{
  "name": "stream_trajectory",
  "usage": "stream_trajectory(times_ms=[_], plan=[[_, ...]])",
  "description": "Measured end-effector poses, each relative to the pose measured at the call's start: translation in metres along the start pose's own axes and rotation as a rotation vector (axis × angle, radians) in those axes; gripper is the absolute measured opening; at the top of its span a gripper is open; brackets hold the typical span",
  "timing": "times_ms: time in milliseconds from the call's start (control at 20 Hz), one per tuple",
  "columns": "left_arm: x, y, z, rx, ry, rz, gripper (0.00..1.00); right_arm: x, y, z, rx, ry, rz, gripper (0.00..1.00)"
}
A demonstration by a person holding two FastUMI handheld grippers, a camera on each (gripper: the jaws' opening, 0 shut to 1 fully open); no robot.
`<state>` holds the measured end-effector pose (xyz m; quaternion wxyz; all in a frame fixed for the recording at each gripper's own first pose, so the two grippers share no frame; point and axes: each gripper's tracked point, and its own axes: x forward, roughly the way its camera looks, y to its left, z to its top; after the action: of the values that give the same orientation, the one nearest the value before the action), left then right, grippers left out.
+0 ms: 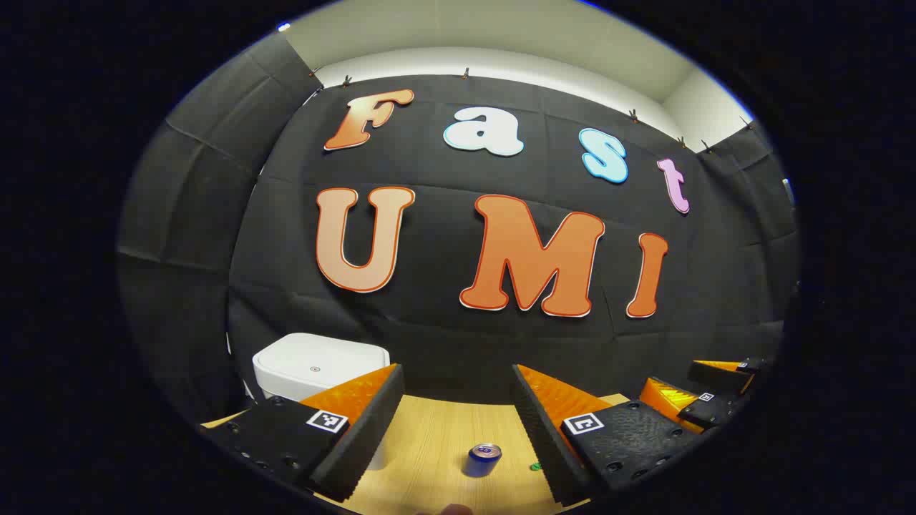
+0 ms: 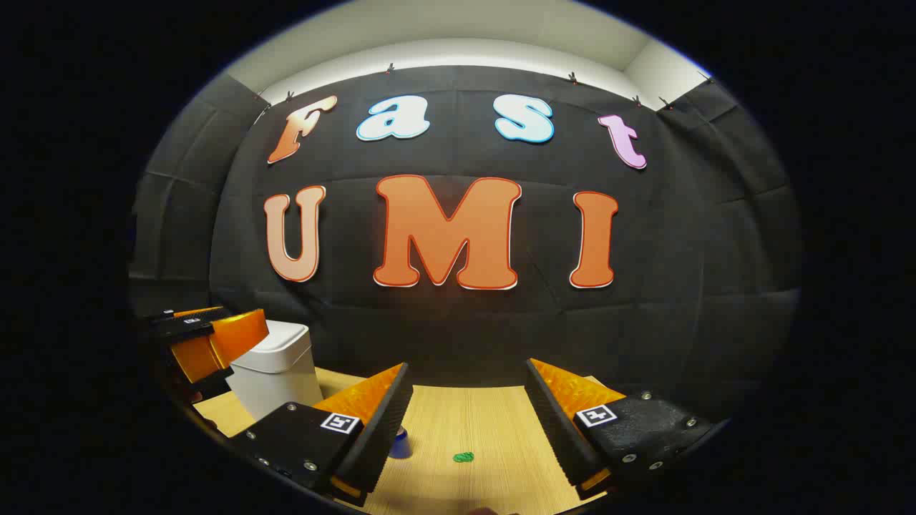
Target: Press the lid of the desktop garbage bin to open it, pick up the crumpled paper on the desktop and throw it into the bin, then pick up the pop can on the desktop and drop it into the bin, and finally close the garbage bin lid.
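Nothing is begun, I judge: the white bin (image 1: 315, 368) stands shut at the bench's (image 1: 436, 436) left rear, so pressing its lid comes next. The can (image 1: 484, 458) stands ahead of the left gripper (image 1: 458, 415), and a small green scrap (image 2: 464, 456), perhaps the paper, lies before the right gripper (image 2: 469, 408). Both hang level above the bench, jaws wide apart and empty.

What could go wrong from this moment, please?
The bin lid is shut, so anything dropped now would bounce off.

The can stands upright and may tip if a finger of the open left hand-held gripper bumps it.

The green paper is small, easy for the open right hand-held gripper to miss.
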<state>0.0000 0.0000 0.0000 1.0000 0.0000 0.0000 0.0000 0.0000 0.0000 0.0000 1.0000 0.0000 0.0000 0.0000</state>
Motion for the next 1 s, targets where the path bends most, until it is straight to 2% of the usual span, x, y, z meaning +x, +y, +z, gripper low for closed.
stream_trajectory(times_ms=[50,400,1000], plan=[[0.0,-0.007,-0.002,0.01,0.005,-0.006,0.93,0.002,0.0,0.0,-0.007,-0.007,0.008,0.94],[0.0,-0.026,-0.005,0.055,0.018,-0.023,0.94,0.012,-0.002,-0.007,-0.008,0.012,0.045,0.94],[0.017,-0.019,-0.011,0.08,0.033,-0.022,0.94,0.021,-0.009,-0.009,-0.013,0.007,0.007,0.94]])
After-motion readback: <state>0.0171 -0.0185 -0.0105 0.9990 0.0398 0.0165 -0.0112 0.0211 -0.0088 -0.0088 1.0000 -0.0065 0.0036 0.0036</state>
